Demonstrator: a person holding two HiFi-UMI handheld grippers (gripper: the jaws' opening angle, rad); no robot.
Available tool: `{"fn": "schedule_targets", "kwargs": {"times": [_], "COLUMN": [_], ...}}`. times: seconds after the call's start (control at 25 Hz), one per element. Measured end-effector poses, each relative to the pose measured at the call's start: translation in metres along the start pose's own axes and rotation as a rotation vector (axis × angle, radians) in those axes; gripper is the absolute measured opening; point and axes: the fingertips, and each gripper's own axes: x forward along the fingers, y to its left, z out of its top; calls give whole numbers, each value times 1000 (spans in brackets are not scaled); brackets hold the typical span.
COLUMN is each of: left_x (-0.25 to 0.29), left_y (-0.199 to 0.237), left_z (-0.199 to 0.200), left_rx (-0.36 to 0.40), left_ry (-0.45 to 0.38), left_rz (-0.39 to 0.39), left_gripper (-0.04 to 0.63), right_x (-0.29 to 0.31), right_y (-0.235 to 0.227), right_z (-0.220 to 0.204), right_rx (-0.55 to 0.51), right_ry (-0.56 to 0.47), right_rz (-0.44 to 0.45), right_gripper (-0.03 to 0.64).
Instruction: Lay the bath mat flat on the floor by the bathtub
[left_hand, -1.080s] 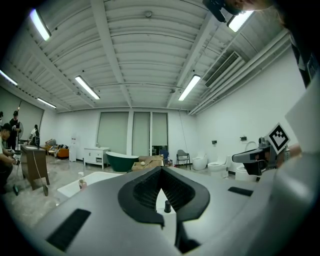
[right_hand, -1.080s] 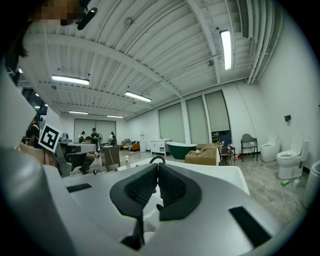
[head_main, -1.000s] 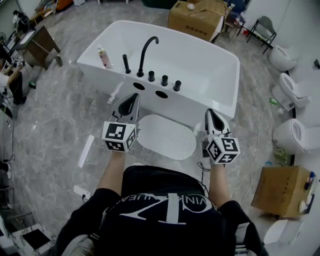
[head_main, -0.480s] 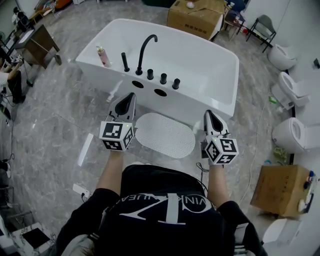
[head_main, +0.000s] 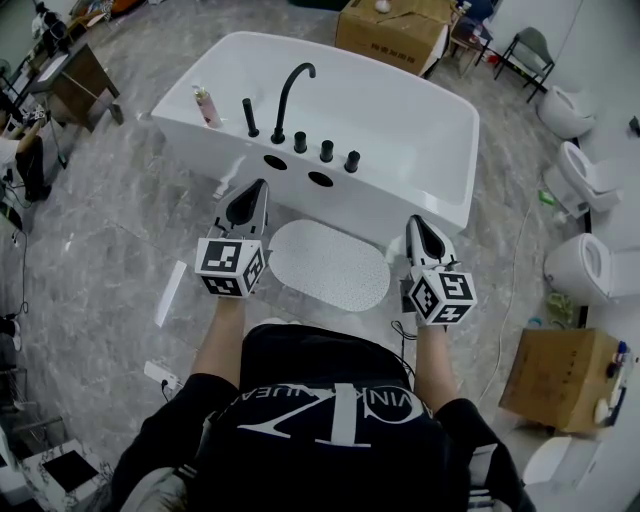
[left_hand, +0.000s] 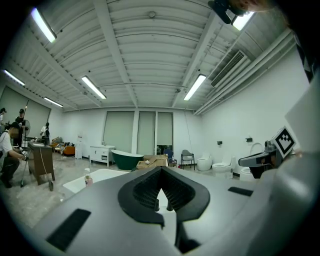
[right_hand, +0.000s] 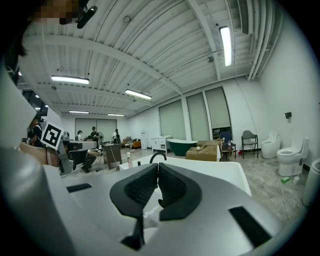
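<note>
A white oval bath mat (head_main: 328, 263) lies flat on the grey marble floor, right against the near side of the white bathtub (head_main: 400, 130). My left gripper (head_main: 252, 188) hovers level above the floor at the mat's left end, shut and empty. My right gripper (head_main: 418, 225) hovers at the mat's right end, also shut with nothing in it. In the left gripper view the jaws (left_hand: 160, 176) meet tip to tip; in the right gripper view the closed jaws (right_hand: 157, 166) point at the tub's rim and its black faucet (right_hand: 156, 156).
A black faucet (head_main: 290, 95) with several knobs and a bottle (head_main: 209, 106) stand on the tub's rim. Cardboard boxes (head_main: 392, 28) sit behind the tub and at the right (head_main: 560, 380). Toilets (head_main: 590, 265) line the right side. A white strip (head_main: 172, 292) lies on the floor at left.
Both grippers keep their places beside the mat and stay shut. The head view has shifted slightly, so the tub and mat sit a little higher in the picture.
</note>
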Motion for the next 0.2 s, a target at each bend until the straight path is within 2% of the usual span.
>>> {"fn": "schedule_targets", "kwargs": {"times": [0.2], "left_x": [1], "left_y": [0], "left_z": [-2], "left_rx": [3], "left_ry": [5], "left_rz": [4], "left_gripper": [14], "right_x": [0], "right_y": [-2], "right_z": [-5], "right_rx": [17], "right_ry": [7], "right_rz": [2], "right_gripper": [26]}}
